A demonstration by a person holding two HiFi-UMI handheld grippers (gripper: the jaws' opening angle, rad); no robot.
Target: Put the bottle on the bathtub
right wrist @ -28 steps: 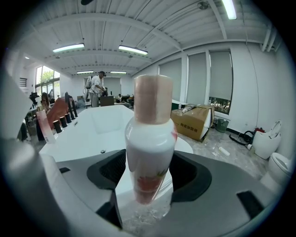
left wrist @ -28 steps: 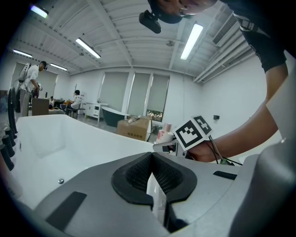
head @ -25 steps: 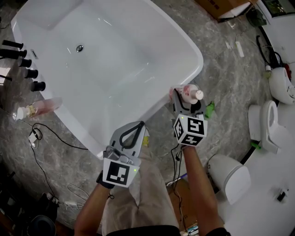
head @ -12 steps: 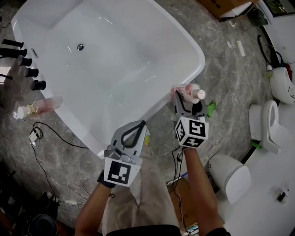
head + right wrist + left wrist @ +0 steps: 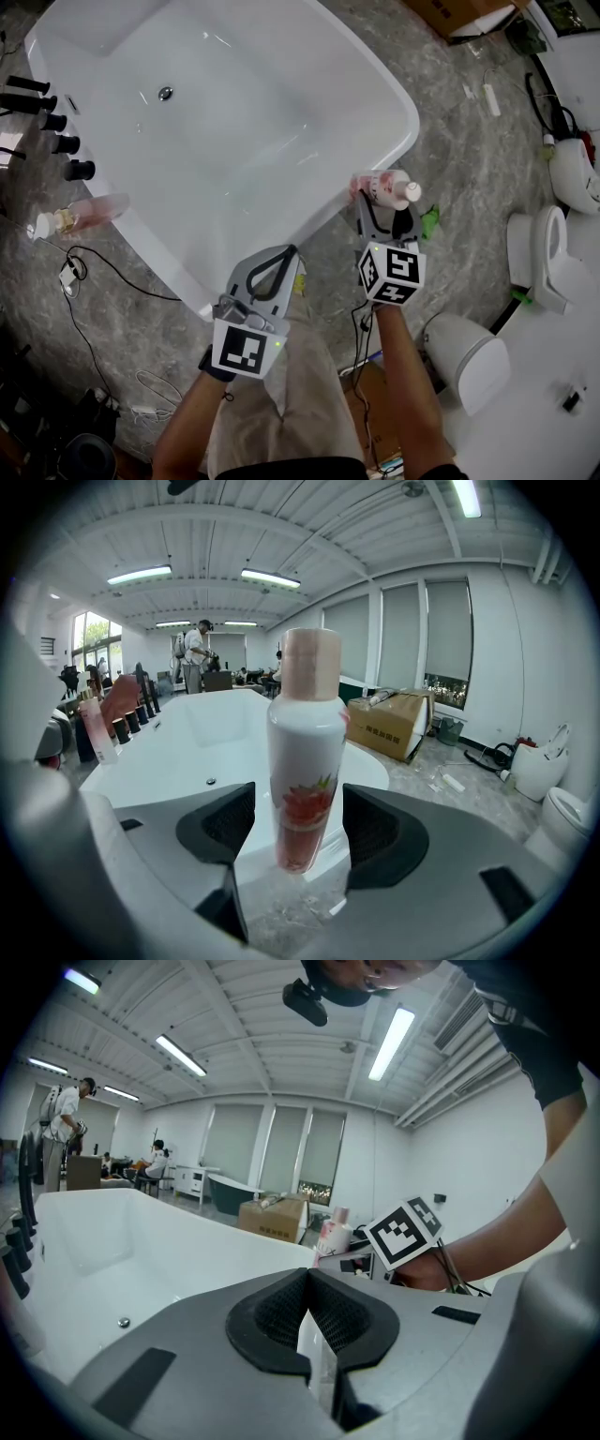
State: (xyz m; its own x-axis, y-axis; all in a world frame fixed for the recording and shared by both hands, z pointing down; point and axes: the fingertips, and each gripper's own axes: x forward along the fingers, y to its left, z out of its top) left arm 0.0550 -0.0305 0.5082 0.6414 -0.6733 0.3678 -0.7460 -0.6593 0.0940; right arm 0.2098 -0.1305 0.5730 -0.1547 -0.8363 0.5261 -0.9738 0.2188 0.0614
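Grey marble floor (image 5: 469, 141) surrounds a white tub (image 5: 405, 112) that fills the upper left of the head view. Right gripper (image 5: 382, 210), at center right, pinches an upright bottle (image 5: 384, 189) between its jaws, just outside the tub's near rim. Left gripper (image 5: 280, 260), lower center, has its jaws pressed together, empty. Best approach: hold the bottle vertical, center its base over the narrow rim, lower until seated, then release slowly.

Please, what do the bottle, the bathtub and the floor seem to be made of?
The bottle is probably plastic: glossy white, with a printed red flower and a matte pale cap. The bathtub is glossy white, perhaps acrylic or enamel, and light streaks reflect on its wall. The floor looks like polished grey marble or marble-look tile, with pale veins.
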